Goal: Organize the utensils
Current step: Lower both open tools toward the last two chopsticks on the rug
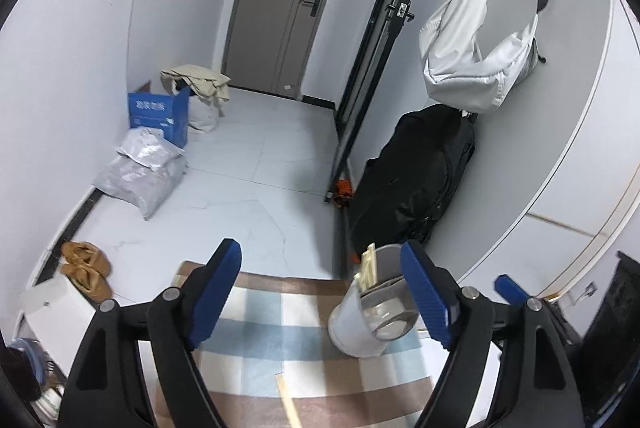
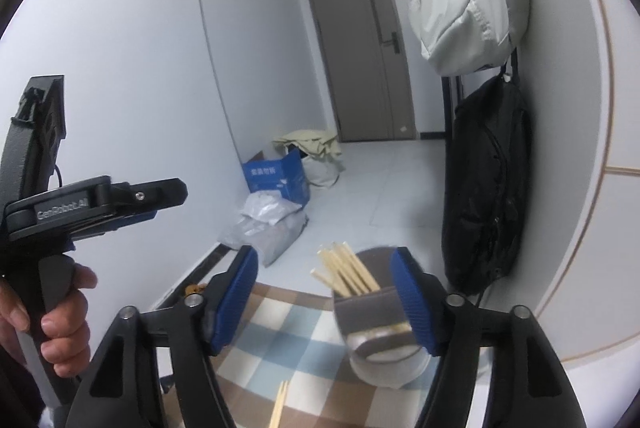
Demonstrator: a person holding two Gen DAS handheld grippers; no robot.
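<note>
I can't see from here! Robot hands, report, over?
Left gripper open, empty. Right gripper open, empty. Chopsticks in holder cup; more chopsticks loose on checkered cloth. Nothing blocking.

The left gripper (image 1: pixel 320 292) is held with its two blue-padded fingers (image 1: pixel 218 292) spread wide apart and nothing between them. The right gripper (image 2: pixel 326 302) is likewise spread wide, its ribbed blue pads (image 2: pixel 236 302) facing each other across an empty gap. In the right wrist view the left gripper (image 2: pixel 120 202) shows from the side, level and pointing right, while the person's left hand (image 2: pixel 60 324) wraps its fingers around the black handle below it.
</note>
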